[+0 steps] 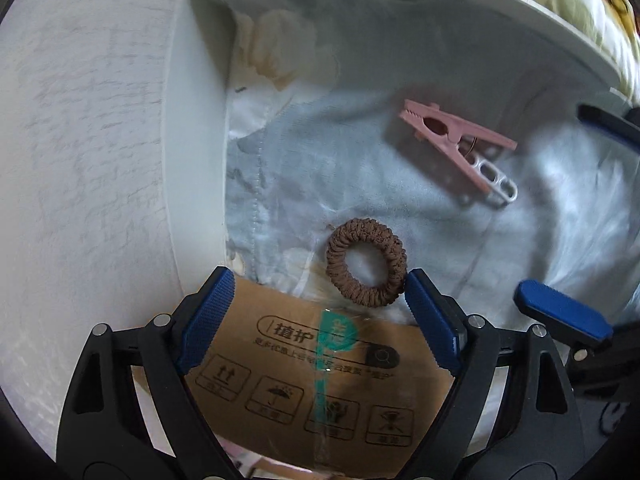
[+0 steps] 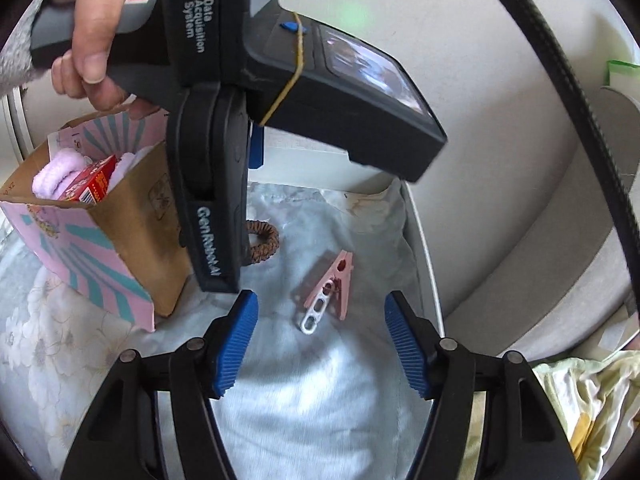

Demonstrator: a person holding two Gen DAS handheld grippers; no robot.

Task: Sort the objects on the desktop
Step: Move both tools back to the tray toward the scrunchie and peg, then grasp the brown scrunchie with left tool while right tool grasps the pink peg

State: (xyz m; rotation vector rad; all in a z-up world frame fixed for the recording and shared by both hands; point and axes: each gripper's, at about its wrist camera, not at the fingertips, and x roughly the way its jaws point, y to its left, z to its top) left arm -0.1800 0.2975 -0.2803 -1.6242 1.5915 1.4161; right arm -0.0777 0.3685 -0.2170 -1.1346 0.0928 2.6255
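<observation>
On the pale blue cloth point(image 1: 360, 184) covering the surface, inside a white rim point(image 1: 196, 160):
- Brown hair tie point(image 1: 366, 266): lies flat, just ahead of the left tongs point(image 1: 320, 312), near the right-hand pad; not between the pads. Left tongs released, empty, above the cardboard box point(image 1: 304, 360).
- Pink clothes peg point(image 2: 330, 290): lies flat, well apart from the hair tie; long axis diagonal, toothed mouth toward the far rim, white perforated handle toward the right tongs point(image 2: 320, 344). Right tongs released, empty, the peg just ahead of them.
- Box, pink-striped outside, holds a red packet point(image 2: 90, 186) and lilac fluffy items point(image 2: 56, 176).
- Left device body point(image 2: 240, 120), held by a hand point(image 2: 100, 28), partly hides the hair tie from the right wrist view.
</observation>
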